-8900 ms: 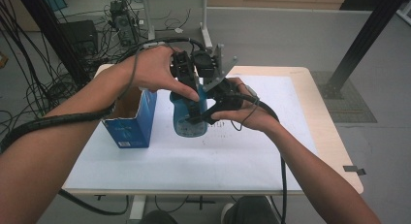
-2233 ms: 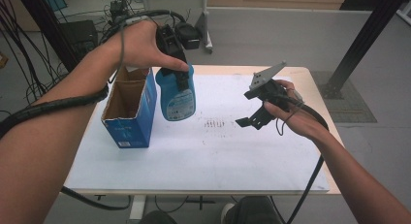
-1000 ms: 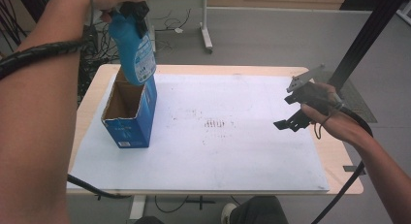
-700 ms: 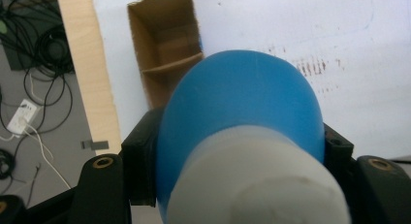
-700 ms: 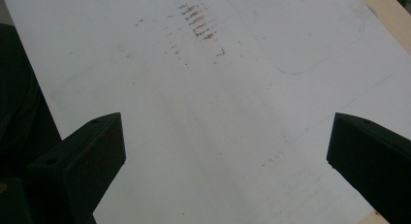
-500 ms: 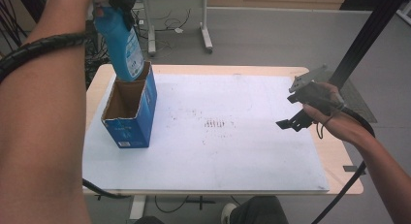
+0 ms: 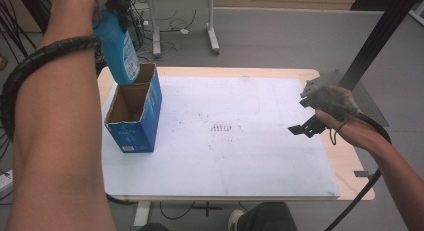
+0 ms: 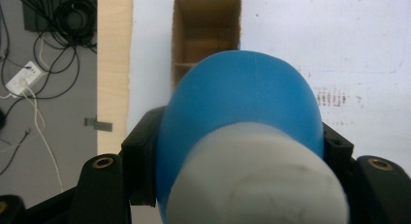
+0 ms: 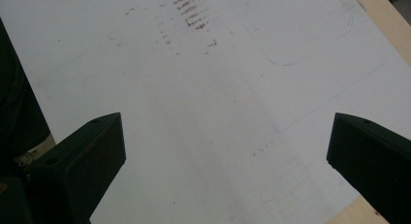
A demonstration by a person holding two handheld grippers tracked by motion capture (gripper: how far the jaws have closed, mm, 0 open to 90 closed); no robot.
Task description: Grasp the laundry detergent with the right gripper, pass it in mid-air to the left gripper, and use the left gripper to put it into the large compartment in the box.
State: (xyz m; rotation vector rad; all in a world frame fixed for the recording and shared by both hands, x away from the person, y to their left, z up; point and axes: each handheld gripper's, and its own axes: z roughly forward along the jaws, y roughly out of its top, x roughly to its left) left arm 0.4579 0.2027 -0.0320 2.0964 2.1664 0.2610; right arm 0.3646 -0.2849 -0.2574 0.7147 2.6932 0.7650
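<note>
A blue bottle (image 7: 119, 47) is held above the open cardboard box (image 7: 134, 113), clamped between the jaws of the left gripper (image 8: 232, 161). The box stands near the left edge of a white sheet on a wooden table (image 7: 280, 73); a grey floor with cables lies beyond. The left arm is raised high. The right gripper (image 7: 306, 127), jaws spread wide with nothing between them, is held over the table's right side.

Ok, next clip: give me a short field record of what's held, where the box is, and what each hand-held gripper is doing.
held item: blue bottle, clamped in left hand-held gripper
bottle position: lifted above the open box, base down
box: blue cardboard, top open, on left part of white table mat
right hand-held gripper: jaws wide apart, nothing between them, over the mat's right side
</note>
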